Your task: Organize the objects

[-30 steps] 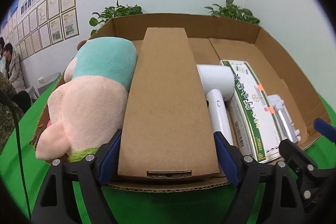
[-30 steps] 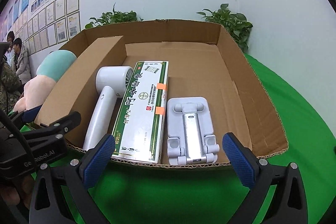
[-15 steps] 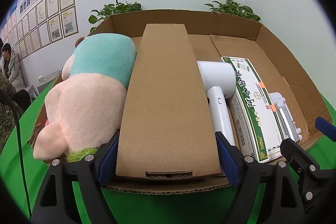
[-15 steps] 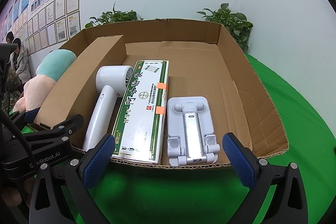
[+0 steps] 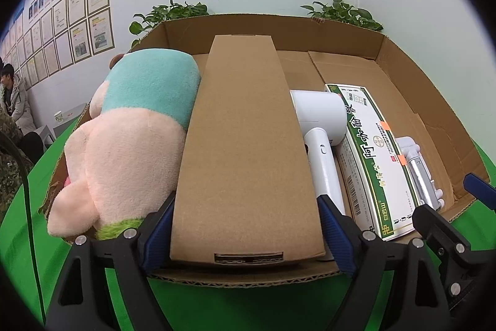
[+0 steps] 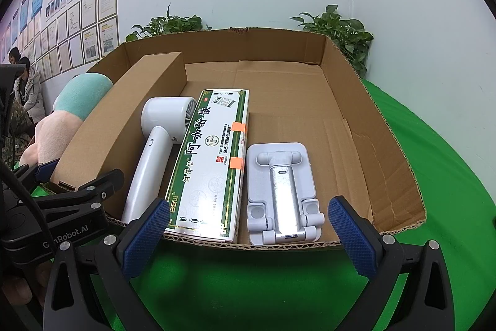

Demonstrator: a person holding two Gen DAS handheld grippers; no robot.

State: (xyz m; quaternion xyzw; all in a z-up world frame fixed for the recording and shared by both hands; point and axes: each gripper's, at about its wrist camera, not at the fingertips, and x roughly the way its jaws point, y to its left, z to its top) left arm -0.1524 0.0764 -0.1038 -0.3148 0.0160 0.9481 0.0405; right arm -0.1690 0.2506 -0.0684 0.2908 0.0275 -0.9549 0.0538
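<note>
We see a shallow corrugated cardboard tray [image 6: 387,163] with rough torn edges lying on a smooth green cloth [image 6: 449,176]. Inside it, a long brown cardboard box [image 5: 245,151] with flat matte faces lies lengthwise. At 9 o'clock of this box rests a fluffy plush toy [image 5: 130,126], pink with a teal band. At 3 o'clock of it lie a glossy white hair dryer [image 6: 155,151] with a round head, then a flat white and green printed carton [image 6: 210,163] with two orange tape pieces, then a white plastic folding stand [image 6: 282,191] with a silver metal middle. The left gripper [image 5: 245,234] points downward over the near rim of the tray, and its blue ribbed pads [image 5: 334,234] stand at both sides of the near end of the cardboard box; whether they really press it we cannot tell. The right gripper [image 6: 248,234] is released, with nothing between its textured blue pads [image 6: 353,234]; it hangs before the near rim, and the folding stand and the carton are at 12 o'clock from it, apart from the pads.
</note>
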